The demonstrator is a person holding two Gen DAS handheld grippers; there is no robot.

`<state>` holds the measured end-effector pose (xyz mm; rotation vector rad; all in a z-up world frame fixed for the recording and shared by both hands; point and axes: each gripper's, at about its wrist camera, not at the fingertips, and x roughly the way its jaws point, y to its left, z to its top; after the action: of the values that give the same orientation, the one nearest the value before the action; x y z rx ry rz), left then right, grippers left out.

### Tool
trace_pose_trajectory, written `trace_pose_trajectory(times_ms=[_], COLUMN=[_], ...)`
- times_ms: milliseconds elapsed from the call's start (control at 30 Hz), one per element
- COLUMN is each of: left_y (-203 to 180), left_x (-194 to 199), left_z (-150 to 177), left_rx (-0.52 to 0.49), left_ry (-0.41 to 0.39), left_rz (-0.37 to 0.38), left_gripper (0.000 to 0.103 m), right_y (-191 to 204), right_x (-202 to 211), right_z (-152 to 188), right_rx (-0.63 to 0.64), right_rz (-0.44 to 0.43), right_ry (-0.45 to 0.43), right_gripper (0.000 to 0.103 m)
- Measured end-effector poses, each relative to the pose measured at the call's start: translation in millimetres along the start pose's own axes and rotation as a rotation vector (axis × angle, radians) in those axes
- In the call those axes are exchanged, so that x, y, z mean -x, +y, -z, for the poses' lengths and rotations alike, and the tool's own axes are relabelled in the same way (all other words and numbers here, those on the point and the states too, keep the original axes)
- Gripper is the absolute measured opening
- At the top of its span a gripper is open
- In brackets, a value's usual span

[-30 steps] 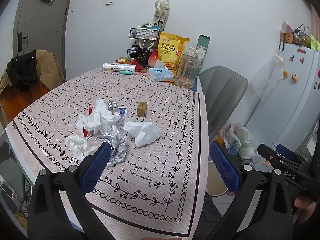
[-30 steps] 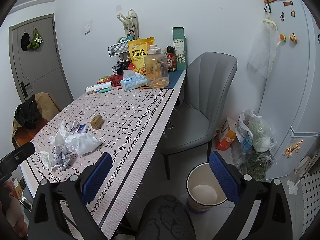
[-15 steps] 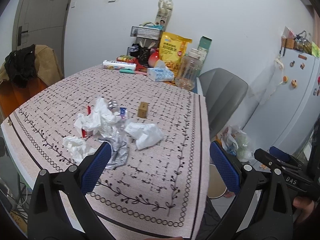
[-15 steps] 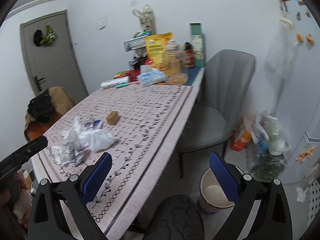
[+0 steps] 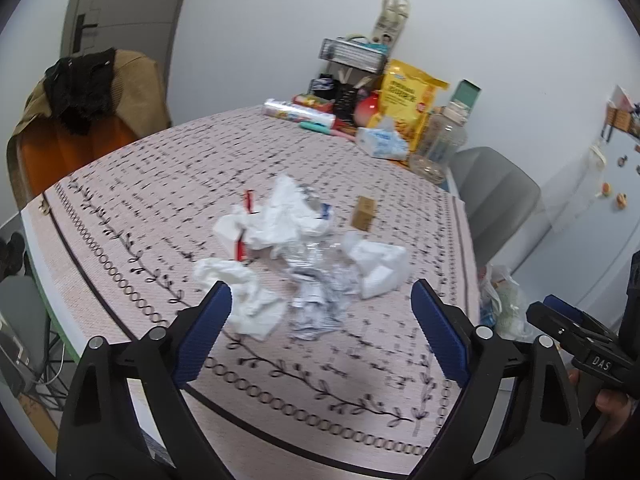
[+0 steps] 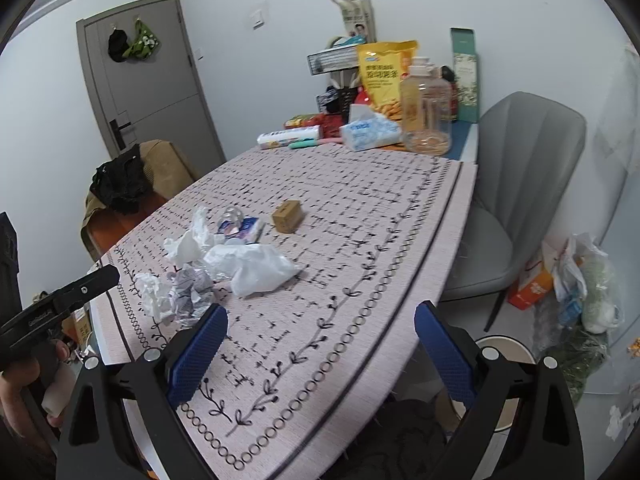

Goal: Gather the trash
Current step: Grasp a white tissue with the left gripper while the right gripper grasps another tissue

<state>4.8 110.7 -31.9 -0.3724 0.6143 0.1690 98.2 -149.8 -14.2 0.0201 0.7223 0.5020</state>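
A trash pile lies on the patterned tablecloth (image 5: 132, 200): crumpled white tissues (image 5: 288, 216), a crushed silver foil wrapper (image 5: 316, 296), a red-and-white carton (image 5: 240, 240) and a small brown box (image 5: 364, 218). My left gripper (image 5: 322, 320) hovers just short of the pile, its jaws wide and closing, with nothing pressed between the pads. The same pile (image 6: 248, 266) and the brown box (image 6: 287, 216) sit left of centre in the right wrist view. My right gripper (image 6: 320, 340) stands open and empty over the table's near edge. A white bin (image 6: 508, 346) shows on the floor behind its right finger.
A tissue pack (image 6: 370, 132), a yellow snack bag (image 6: 384, 72), a clear jar (image 6: 426, 116) and other goods crowd the table's far end. A grey chair (image 6: 520, 168) stands to the right, with plastic bags (image 6: 580, 280) on the floor. A chair draped with clothes (image 5: 80, 92) stands at the left.
Both grippers have moved in towards the table, and the pile now looms larger in the left view. The left jaws have narrowed slightly. The right view has swung left over the tablecloth.
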Motion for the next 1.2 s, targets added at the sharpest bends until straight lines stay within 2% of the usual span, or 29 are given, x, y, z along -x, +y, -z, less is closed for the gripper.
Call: trace_pose_trajectory(times_ms=[167, 500, 600, 667, 700, 767, 833, 900, 967, 1067, 1100, 1133, 1167, 1200], left_y=[29.0, 68.3, 74.6, 78.1, 79.7, 82.1, 83.4, 85.8, 87.7, 89.9, 89.7, 89.1, 88.4, 87.8], left_x=[-12.7, -59.0, -74.4, -83.0, -85.8, -90.6, -90.2, -86.9, -80.0, -68.0, -64.3, -60.2, -56.9, -54.8], left_z=[0.4, 4.2, 4.0, 4.2, 3.7, 3.1, 2.4, 1.8, -0.5, -4.8, -6.3, -8.0, -9.4, -10.5], left_rx=[0.051, 0.136, 0.147, 0.156, 0.163, 0.171, 0.174, 0.178, 0.182, 0.186, 0.186, 0.184, 0.182, 0.18], left_ry=[0.015, 0.084, 0.105, 0.124, 0.134, 0.148, 0.146, 0.137, 0.118, 0.091, 0.082, 0.072, 0.066, 0.063], left_rz=[-0.04, -0.086, -0.087, -0.093, -0.088, -0.085, -0.086, -0.095, -0.107, -0.12, -0.127, -0.132, -0.134, -0.134], left_gripper=[0.08, 0.078, 0.073, 0.056, 0.052, 0.032, 0.023, 0.02, 0.018, 0.018, 0.018, 0.018, 0.018, 0.018], right_y=[12.0, 32.2, 38.0, 43.4, 46.0, 54.4, 61.5, 63.8, 64.5, 65.4, 65.6, 65.7, 66.6, 66.3], right_x=[-25.5, -78.6, -94.4, -106.2, -110.6, -122.0, -133.0, -140.8, -148.7, -159.2, -162.4, -165.2, -169.9, -171.5], right_z=[-2.8, -10.2, -12.5, -15.3, -16.6, -20.5, -23.4, -26.1, -27.9, -27.2, -26.7, -25.6, -24.2, -23.4], right_rx=[0.021, 0.053, 0.065, 0.072, 0.075, 0.089, 0.11, 0.114, 0.109, 0.115, 0.117, 0.122, 0.133, 0.134], right_rz=[-0.031, -0.105, -0.118, -0.129, -0.136, -0.147, -0.144, -0.135, -0.124, -0.12, -0.121, -0.124, -0.126, -0.137], right_ry=[0.039, 0.122, 0.147, 0.164, 0.169, 0.177, 0.18, 0.183, 0.185, 0.191, 0.197, 0.206, 0.233, 0.249], right_gripper=[0.089, 0.077, 0.073, 0.071, 0.071, 0.071, 0.071, 0.072, 0.083, 0.083, 0.079, 0.063, 0.043, 0.034])
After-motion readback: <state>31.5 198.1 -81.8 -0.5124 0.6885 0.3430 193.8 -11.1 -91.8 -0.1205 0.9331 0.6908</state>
